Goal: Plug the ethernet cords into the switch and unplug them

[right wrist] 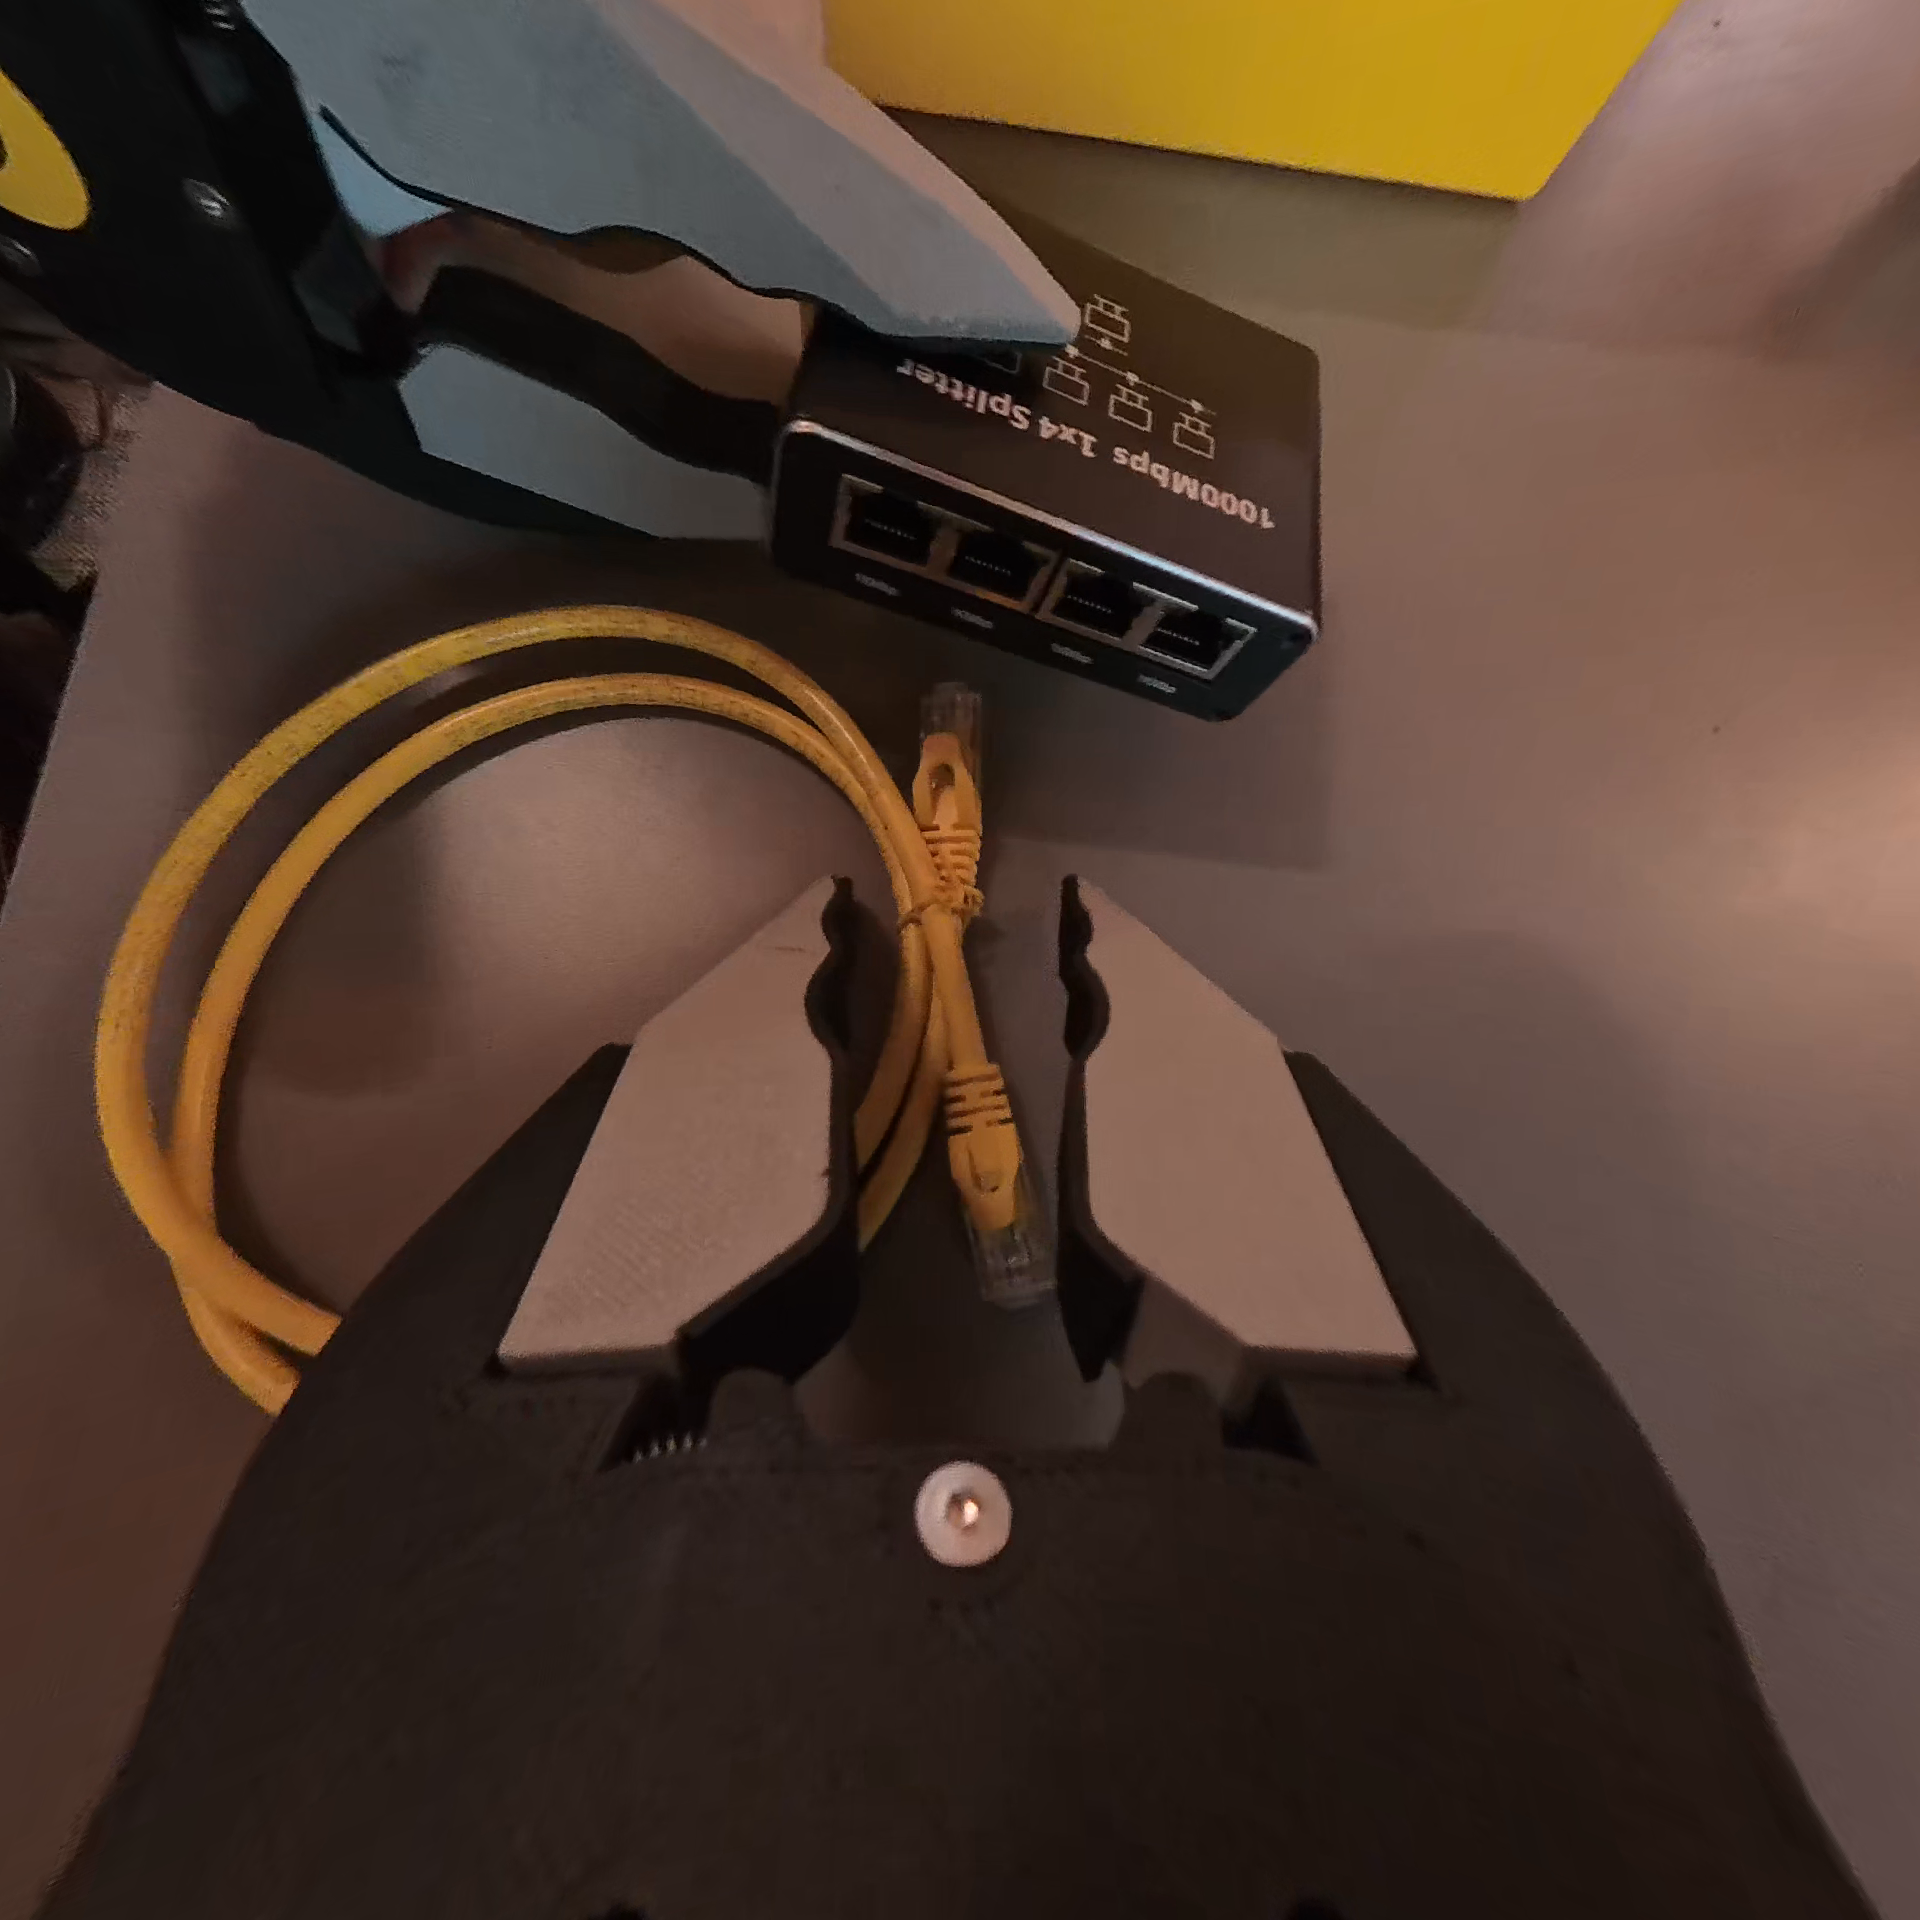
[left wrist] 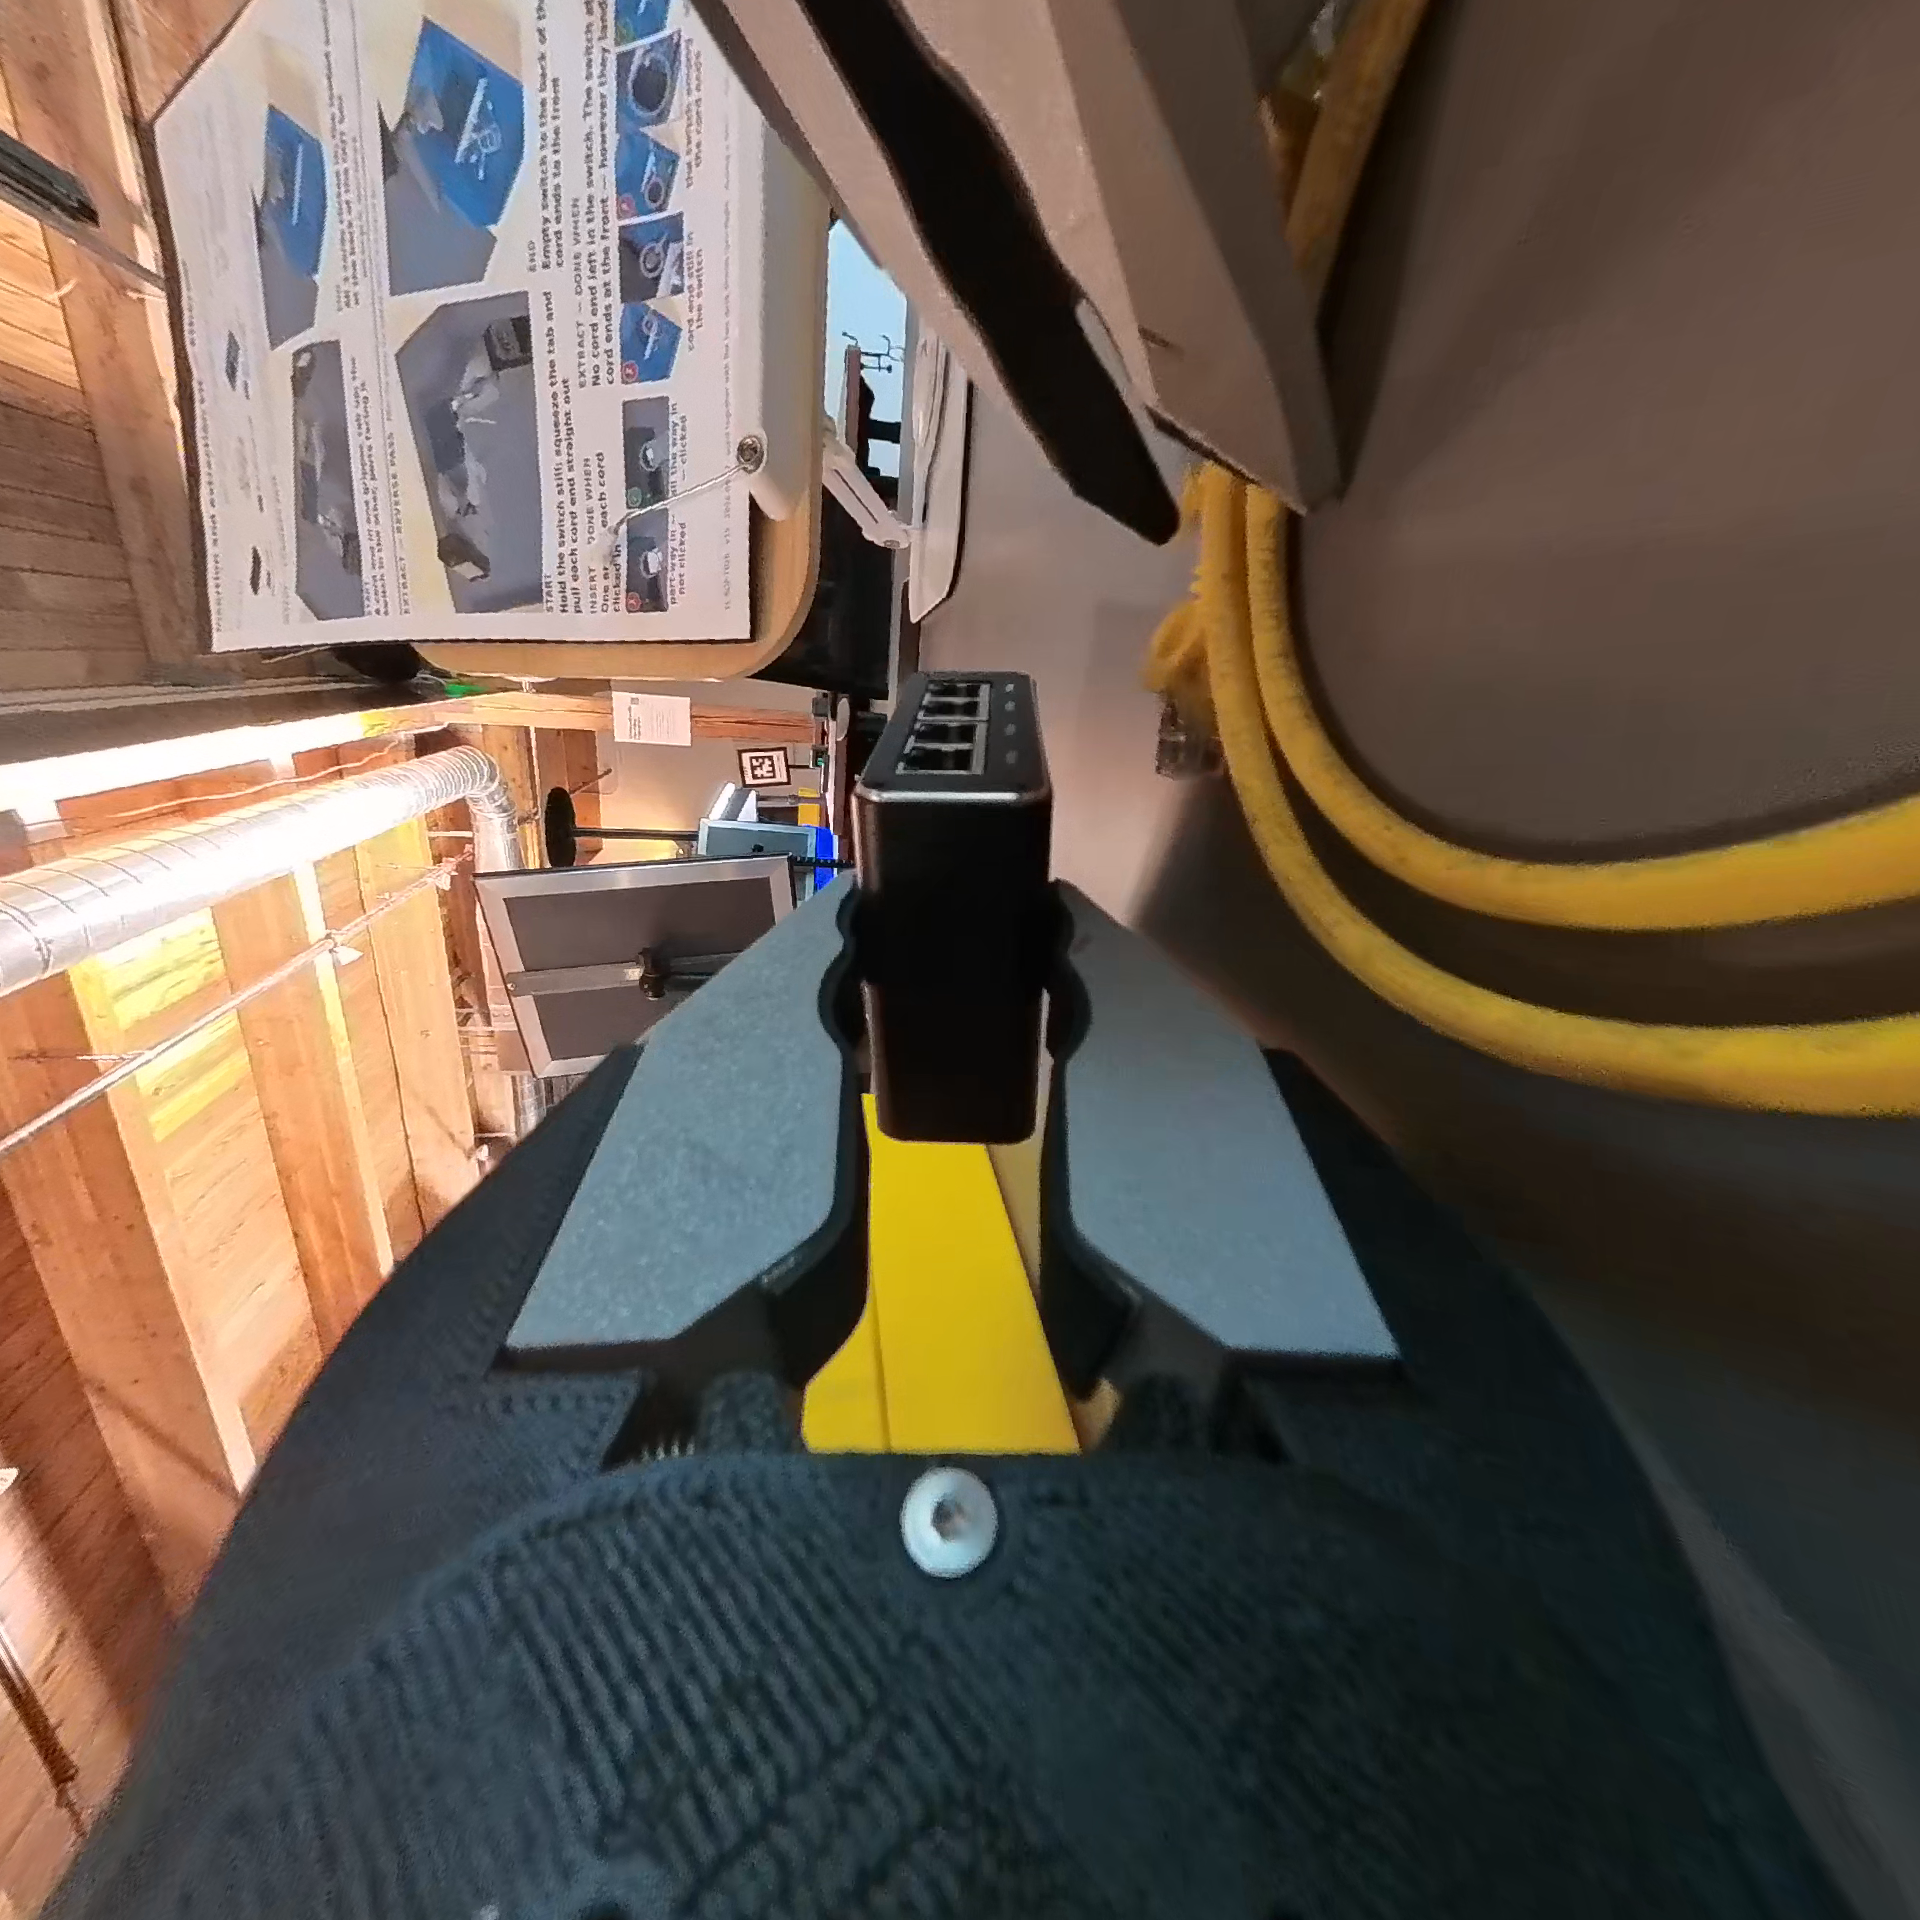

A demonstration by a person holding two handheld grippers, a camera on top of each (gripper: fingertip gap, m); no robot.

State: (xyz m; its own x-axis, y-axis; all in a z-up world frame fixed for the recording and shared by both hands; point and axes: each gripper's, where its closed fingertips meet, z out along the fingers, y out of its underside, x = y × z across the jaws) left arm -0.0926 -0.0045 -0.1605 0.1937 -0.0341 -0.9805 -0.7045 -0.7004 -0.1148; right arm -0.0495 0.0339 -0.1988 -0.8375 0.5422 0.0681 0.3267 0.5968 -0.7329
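Note:
A black switch (right wrist: 1143, 468) with four empty ports lies on the grey table (right wrist: 1558, 987). My left gripper (left wrist: 951, 925) is shut on one short end of the switch (left wrist: 951, 935). In the right wrist view the left gripper (right wrist: 821, 416) comes in from the upper left. A coiled yellow ethernet cord (right wrist: 260, 831) lies in front of the ports. One plug (right wrist: 948, 758) points at the switch without touching it. My right gripper (right wrist: 954, 888) is open and straddles the cord's tied crossing. The other plug (right wrist: 992, 1195) lies between its fingers, and I cannot tell whether they touch it.
A yellow box (right wrist: 1247, 83) stands behind the switch. In the left wrist view the cord (left wrist: 1351, 935) curves at the right, under the right gripper (left wrist: 1039, 260). An instruction sheet on a board (left wrist: 468, 312) and a wooden wall (left wrist: 208, 1143) are in the background.

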